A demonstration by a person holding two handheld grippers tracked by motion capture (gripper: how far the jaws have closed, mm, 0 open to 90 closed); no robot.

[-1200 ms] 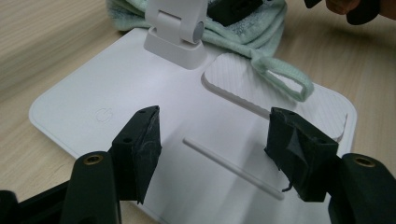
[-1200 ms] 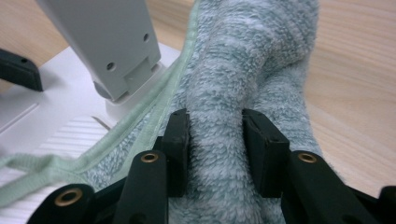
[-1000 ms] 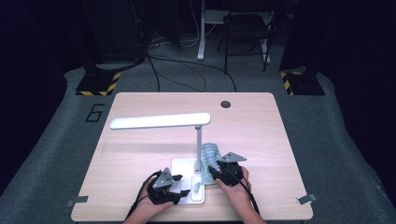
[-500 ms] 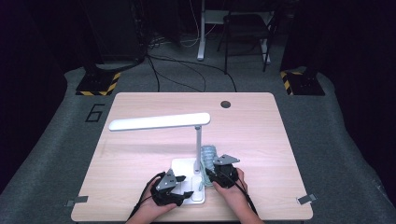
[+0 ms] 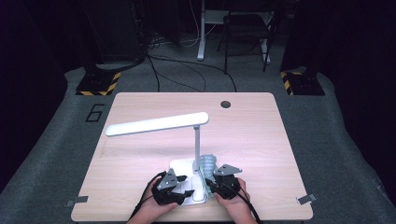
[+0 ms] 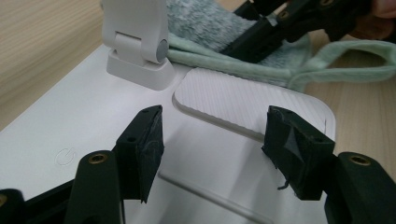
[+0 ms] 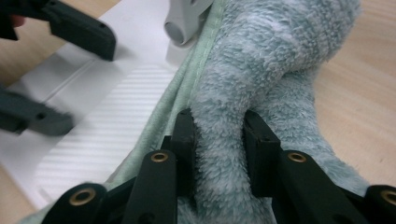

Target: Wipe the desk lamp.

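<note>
The cloth (image 7: 261, 88) beside the lamp base (image 6: 93, 135) is being pinched by the right gripper (image 7: 219, 140), its jaws having just been closing for wiping, while the left gripper (image 6: 219, 149) is being held wide open and empty over the base.

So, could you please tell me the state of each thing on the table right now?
Desk lamp: upright on its white base, arm unfolded, level over the table.
Green fluffy cloth: bunched beside the lamp's hinge, partly on the base.
Left gripper: open, jaws over the base, nothing between them.
Right gripper: jaws have just been closing, pinching a fold of the cloth.
</note>
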